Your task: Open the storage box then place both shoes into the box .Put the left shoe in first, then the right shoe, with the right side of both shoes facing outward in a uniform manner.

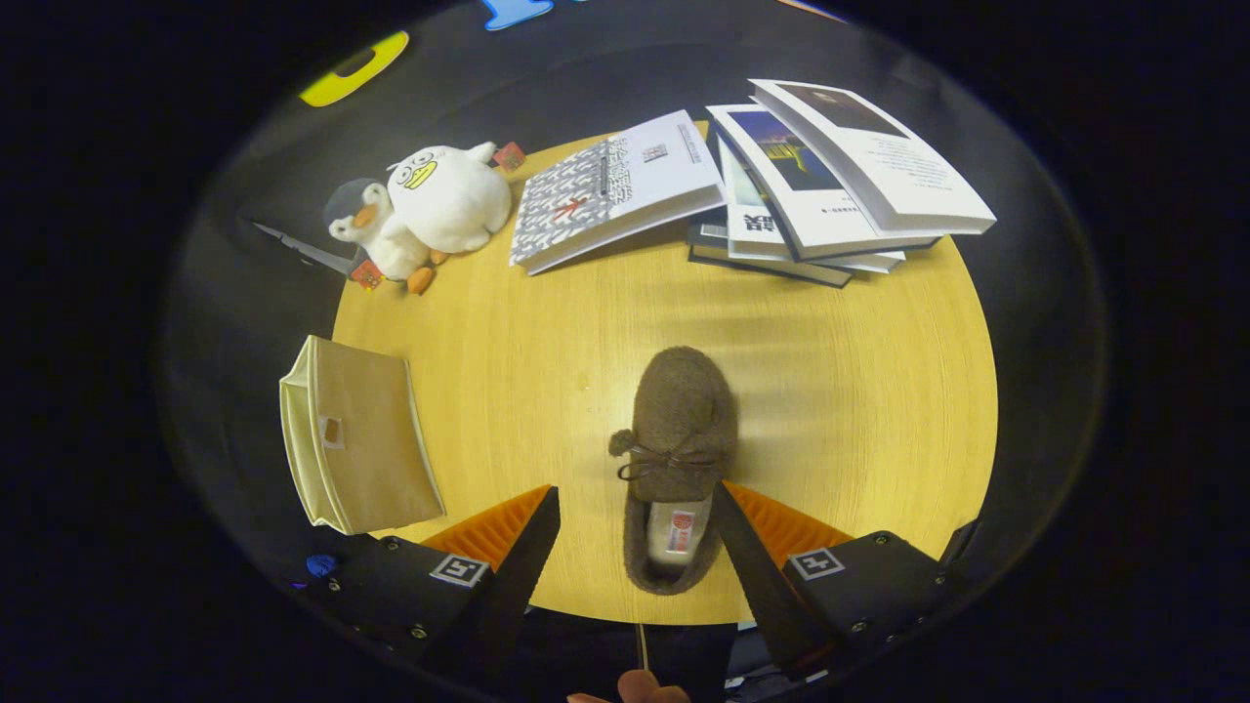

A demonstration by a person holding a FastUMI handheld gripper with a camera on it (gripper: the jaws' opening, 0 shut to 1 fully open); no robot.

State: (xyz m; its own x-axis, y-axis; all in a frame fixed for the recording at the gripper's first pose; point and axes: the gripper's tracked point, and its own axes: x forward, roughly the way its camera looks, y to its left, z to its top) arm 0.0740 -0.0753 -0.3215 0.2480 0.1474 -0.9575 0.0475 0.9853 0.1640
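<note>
- Your gripper (pixel 635 532) is spread wide, nothing clamped. The slipper (pixel 676 459) lies between the two fingers, heel end toward you, toe pointing away toward the books. The right finger (pixel 747 557) sits right at the heel rim, maybe touching; can't tell for sure. The left finger (pixel 527 547) is well clear of it.
- Why it sits like that, imo: fingers straddle the heel opening so one could go inside the collar and one outside, the easiest spot to pinch a soft, fuzzy shoe. It'll squash, so grip the rim, not the toe.
- Only this one slipper is on the table (pixel 859 391), near the front edge. Can't tell left vs right from here; check before committing, since the left one goes in first.
- The storage box (pixel 356 449) is off to the left of your fingers, at the table's left edge, hanging partly over it. It looks flat/closed w/ the tan fabric side up, so opening it is prob. not done yet.
- Clutter beyond: the plush penguins (pixel 430 215) far left, a book (pixel 610 186) and a stack of books (pixel 830 176) at the far edge. All well apart from the slipper, no obstruction to a carry toward the box.
</note>
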